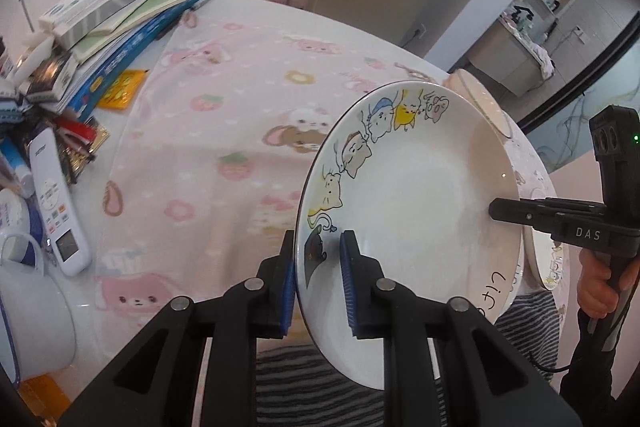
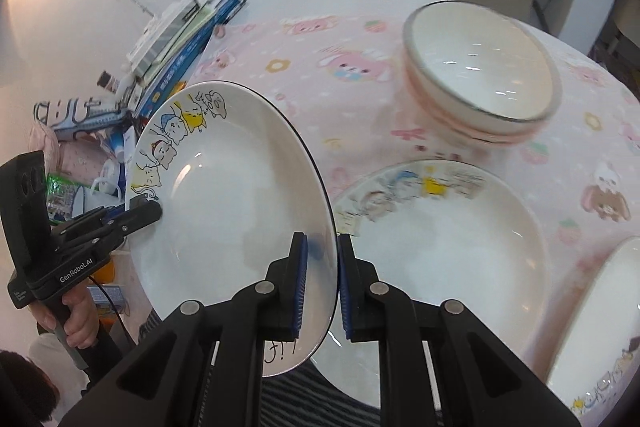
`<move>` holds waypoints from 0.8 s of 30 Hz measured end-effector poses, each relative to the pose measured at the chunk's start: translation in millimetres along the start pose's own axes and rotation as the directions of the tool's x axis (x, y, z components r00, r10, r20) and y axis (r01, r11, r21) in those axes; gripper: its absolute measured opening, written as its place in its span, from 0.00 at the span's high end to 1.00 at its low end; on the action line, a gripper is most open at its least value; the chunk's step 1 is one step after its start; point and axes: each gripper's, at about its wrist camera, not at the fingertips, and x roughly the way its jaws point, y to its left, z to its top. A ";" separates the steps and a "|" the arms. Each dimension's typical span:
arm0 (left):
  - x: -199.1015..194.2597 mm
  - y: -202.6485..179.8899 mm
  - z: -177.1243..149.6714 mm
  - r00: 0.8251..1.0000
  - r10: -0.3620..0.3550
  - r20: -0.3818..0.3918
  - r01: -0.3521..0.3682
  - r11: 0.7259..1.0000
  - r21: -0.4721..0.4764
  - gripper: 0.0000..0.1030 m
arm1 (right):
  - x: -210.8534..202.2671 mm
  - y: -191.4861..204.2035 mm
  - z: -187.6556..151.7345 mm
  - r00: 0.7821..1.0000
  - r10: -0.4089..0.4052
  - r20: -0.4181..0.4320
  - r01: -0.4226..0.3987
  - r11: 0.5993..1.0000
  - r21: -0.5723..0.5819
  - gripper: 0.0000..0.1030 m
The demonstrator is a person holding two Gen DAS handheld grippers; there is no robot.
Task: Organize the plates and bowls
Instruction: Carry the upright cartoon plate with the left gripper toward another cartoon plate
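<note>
The fingers (image 1: 289, 267) of the left gripper (image 1: 319, 269) are clamped on the near rim of a cartoon-cat plate (image 1: 408, 203), one blue pad under the rim and one over it, though the upper pad looks only lightly seated. The plate hangs tilted in the air above the bench (image 1: 224, 131), which wears a pink cartoon cloth. Across the plate, the right gripper (image 1: 494, 209) bites the opposite rim, held by a hand (image 1: 596, 287). Behind the plate's far edge a bowl (image 1: 486, 107) peeks out, and a sliver of another plate (image 1: 550, 267) shows below the right gripper. At the left lie a pile of books (image 1: 120, 27), a remote control (image 1: 56, 203) and a white enamel mug (image 1: 32, 307); what the mug holds cannot be seen.

From the right wrist, the fingers (image 2: 298, 279) of that gripper are pinched on the plate's rim, with the left gripper closed on its far side. Under and beside it a second cat plate (image 2: 440, 239) lies flat on the cloth, empty, and a third plate (image 2: 600, 327) shows at the right edge, also empty. Two bowls are already nested, the upper one empty. I judge the bowls done and the plates still to be stacked: the lifted plate seems bound for one of those lying flat.
</note>
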 end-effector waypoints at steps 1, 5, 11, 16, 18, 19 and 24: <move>1.0 -5.7 1.2 1.000 -0.005 0.000 0.005 1.000 0.005 0.84 | -6.3 -4.4 -2.8 1.000 -0.013 0.014 0.013 1.000 0.001 0.85; 6.6 -32.2 7.6 1.000 -0.014 -0.005 0.014 1.000 0.028 0.82 | -25.9 -21.8 -13.8 0.998 -0.044 0.045 0.044 0.999 0.009 0.85; 17.5 -73.6 15.8 1.000 -0.019 -0.009 0.020 0.996 0.091 0.81 | -47.0 -62.5 -31.3 0.997 -0.041 0.073 0.036 0.997 0.072 0.85; 37.4 -104.0 15.8 1.000 0.000 -0.019 0.003 0.992 0.127 0.80 | -51.8 -91.1 -44.1 0.990 -0.103 0.092 0.092 0.989 0.120 0.84; 47.9 -114.2 15.7 0.999 0.012 -0.032 -0.008 0.991 0.134 0.79 | -53.3 -103.0 -49.4 0.990 -0.106 0.094 0.092 0.986 0.138 0.84; 52.9 -118.1 15.4 0.999 0.012 -0.043 -0.006 0.991 0.137 0.79 | -53.2 -108.0 -51.4 0.990 -0.102 0.093 0.088 0.985 0.145 0.84; 78.2 -137.7 11.6 0.995 0.040 -0.095 -0.024 0.985 0.171 0.79 | -53.5 -129.8 -62.5 0.993 -0.092 0.079 0.078 0.982 0.171 0.84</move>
